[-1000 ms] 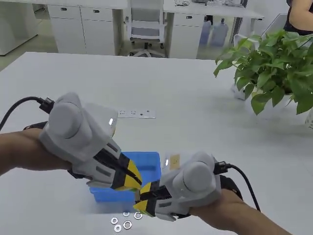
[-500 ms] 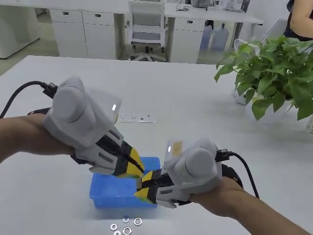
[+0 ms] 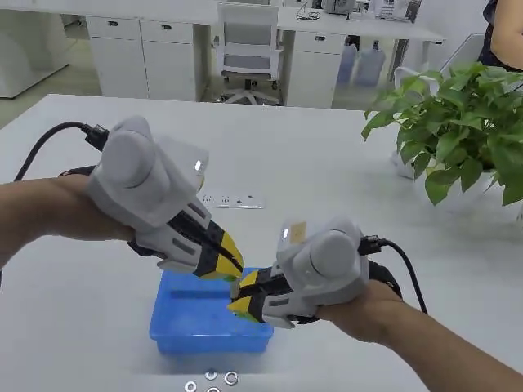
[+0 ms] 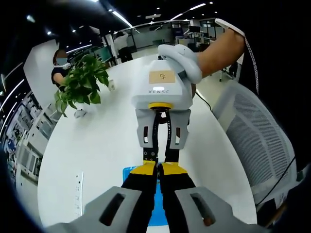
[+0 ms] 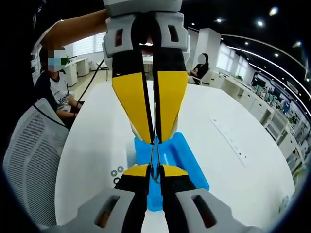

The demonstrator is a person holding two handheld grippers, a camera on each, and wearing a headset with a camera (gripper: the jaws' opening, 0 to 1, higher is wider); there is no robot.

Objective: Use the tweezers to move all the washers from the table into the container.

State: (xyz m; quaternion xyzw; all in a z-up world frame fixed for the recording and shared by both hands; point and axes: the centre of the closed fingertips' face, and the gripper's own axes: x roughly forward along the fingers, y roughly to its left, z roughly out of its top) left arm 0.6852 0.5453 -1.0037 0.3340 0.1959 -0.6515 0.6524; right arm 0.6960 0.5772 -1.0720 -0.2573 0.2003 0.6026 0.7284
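The tweezers (image 5: 154, 156) are clamped in the shut jaws of the right hand-held gripper (image 5: 155, 169) and pinched at the far end (as far as can be seen) by the left hand-held gripper (image 5: 154, 140), above the blue container (image 3: 188, 314). Washers (image 3: 211, 378) are seen on the table (image 3: 327, 180) just beside it.

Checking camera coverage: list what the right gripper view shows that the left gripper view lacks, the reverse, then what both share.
Right gripper view adds small metal washers on the white table, thin metal tweezers between its jaws, and the left gripper. Left gripper view adds a leafy green potted plant and the right gripper. Both show the blue plastic container and the table.
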